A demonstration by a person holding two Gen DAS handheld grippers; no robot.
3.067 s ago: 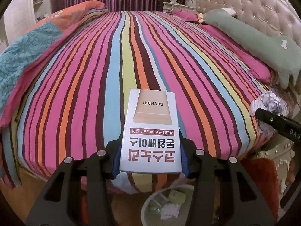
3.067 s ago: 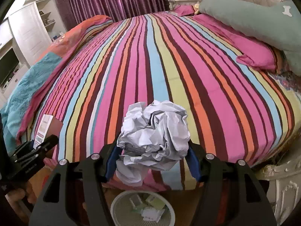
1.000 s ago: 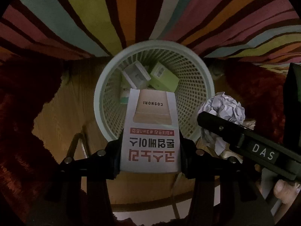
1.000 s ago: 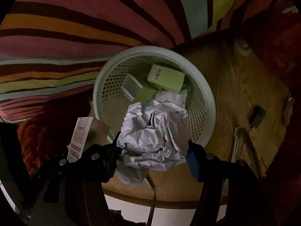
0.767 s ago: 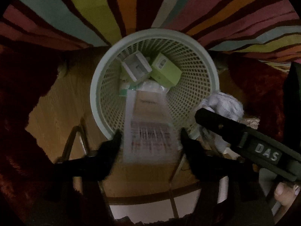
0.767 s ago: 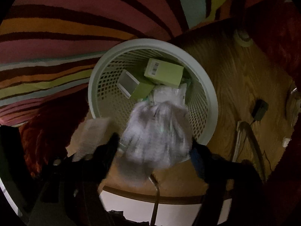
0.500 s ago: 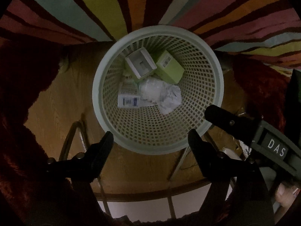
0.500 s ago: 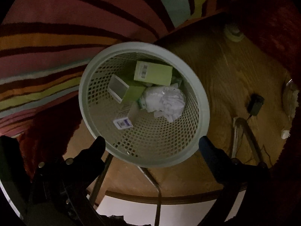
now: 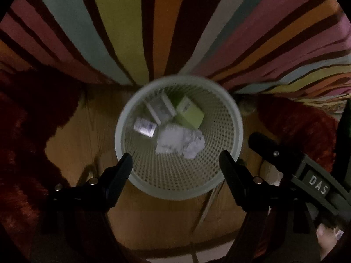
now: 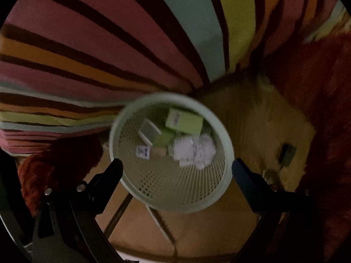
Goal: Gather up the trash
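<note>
pale green mesh wastebasket [image 9: 178, 188] on wood floor holds crumpled paper [image 9: 179, 142] and boxes [image 9: 189, 115]; above it, left gripper [image 9: 175, 160] and right gripper [image 10: 176, 166] hang wide apart, empty.

We look steeply down between the spread, empty jaws of our left gripper [image 9: 175, 161] into a pale mesh wastebasket [image 9: 238, 118] standing on a wooden floor [image 9: 72, 135]. Inside lie a crumpled paper ball [image 9: 179, 141], a green box [image 9: 189, 115], a grey-white box [image 9: 160, 109] and a small white labelled carton [image 9: 144, 128]. A striped bedspread [image 9: 153, 26] hangs at the far side. Our right gripper's finger [image 9: 285, 162], marked DAS, enters from the right.
</note>
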